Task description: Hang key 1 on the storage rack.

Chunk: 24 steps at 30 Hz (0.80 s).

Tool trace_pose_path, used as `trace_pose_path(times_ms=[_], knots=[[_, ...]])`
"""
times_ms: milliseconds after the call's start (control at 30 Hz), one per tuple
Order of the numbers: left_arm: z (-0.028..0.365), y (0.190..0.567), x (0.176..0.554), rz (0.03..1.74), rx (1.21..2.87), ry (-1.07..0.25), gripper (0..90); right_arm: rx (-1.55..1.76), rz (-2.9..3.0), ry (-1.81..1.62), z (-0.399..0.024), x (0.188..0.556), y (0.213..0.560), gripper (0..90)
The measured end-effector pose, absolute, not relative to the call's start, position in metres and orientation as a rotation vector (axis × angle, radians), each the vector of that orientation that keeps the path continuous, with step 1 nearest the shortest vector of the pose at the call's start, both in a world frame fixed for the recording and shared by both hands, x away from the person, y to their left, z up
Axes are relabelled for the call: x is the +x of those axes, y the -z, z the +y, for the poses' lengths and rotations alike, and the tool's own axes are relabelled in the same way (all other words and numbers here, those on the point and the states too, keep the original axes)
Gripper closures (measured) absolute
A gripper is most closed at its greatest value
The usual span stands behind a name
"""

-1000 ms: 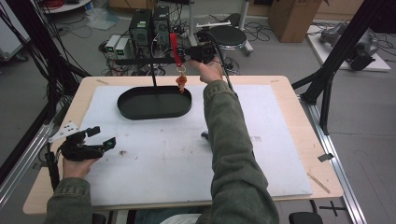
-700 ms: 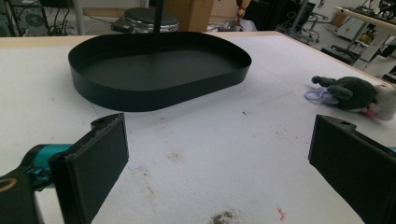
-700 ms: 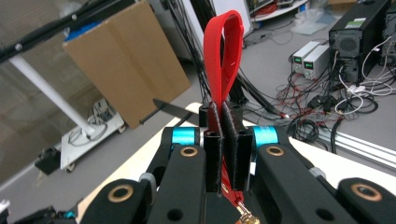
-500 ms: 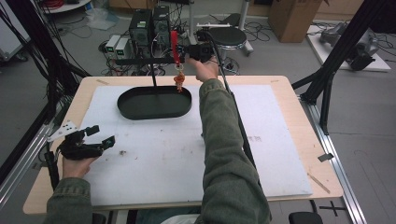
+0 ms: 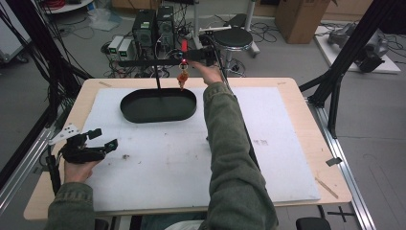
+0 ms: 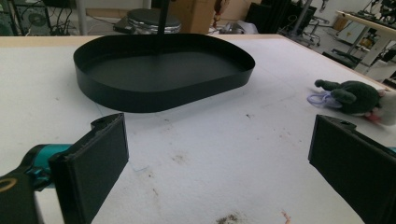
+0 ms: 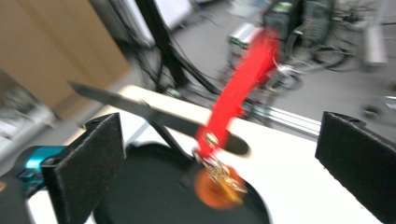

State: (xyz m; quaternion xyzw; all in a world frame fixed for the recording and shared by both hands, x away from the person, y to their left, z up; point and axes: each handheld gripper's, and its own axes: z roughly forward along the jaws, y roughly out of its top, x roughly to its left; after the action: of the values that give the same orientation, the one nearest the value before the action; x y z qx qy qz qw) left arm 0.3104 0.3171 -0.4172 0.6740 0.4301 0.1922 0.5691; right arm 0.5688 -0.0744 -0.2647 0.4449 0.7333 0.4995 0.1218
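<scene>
right gripper (image 7: 219, 172) open behind red keychain (image 7: 238, 93).

A lab or workshop: black metal frame struts (image 5: 344, 57) flank the pale wooden surface (image 5: 297, 96), with boxy computer units (image 5: 154, 24), tangled floor cables (image 5: 268, 31) and a brown cardboard box (image 5: 299, 12) behind.

Readable text: none in any view.
Bench (image 5: 297, 143): faint dark marks on the white mat, too small to read as letters.
Cardboard box (image 5: 299, 12): no print can be made out on its face.
Grey boxes on the floor (image 5: 119, 47): small light spots on the fronts, no legible label.
Red strap (image 7: 240, 88): blurred, no lettering can be told.
</scene>
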Motion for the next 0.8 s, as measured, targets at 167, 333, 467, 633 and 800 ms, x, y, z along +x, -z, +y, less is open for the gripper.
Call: trace_pose_path(times_ms=[167, 333, 467, 633, 800], knots=[[0.316, 0.418, 0.311, 1.006, 1.595, -0.452, 5.4, 1.257, 2.17, -1.438, -0.082, 0.554, 0.26, 0.5], [0.317, 0.418, 0.311, 1.011, 1.604, -0.453, 5.4, 1.171, 2.257, -1.299, -0.08, 0.54, 0.254, 0.5], [0.315, 0.418, 0.311, 1.011, 1.606, -0.454, 5.4, 1.151, 2.3, -1.28, -0.088, 0.531, 0.253, 0.4], [0.315, 0.418, 0.311, 1.012, 1.611, -0.453, 5.4, 1.133, 2.337, -1.255, -0.106, 0.519, 0.252, 0.5], [0.315, 0.417, 0.31, 1.008, 1.587, -0.445, 5.4, 1.126, 2.355, -1.21, -0.122, 0.507, 0.252, 0.5]])
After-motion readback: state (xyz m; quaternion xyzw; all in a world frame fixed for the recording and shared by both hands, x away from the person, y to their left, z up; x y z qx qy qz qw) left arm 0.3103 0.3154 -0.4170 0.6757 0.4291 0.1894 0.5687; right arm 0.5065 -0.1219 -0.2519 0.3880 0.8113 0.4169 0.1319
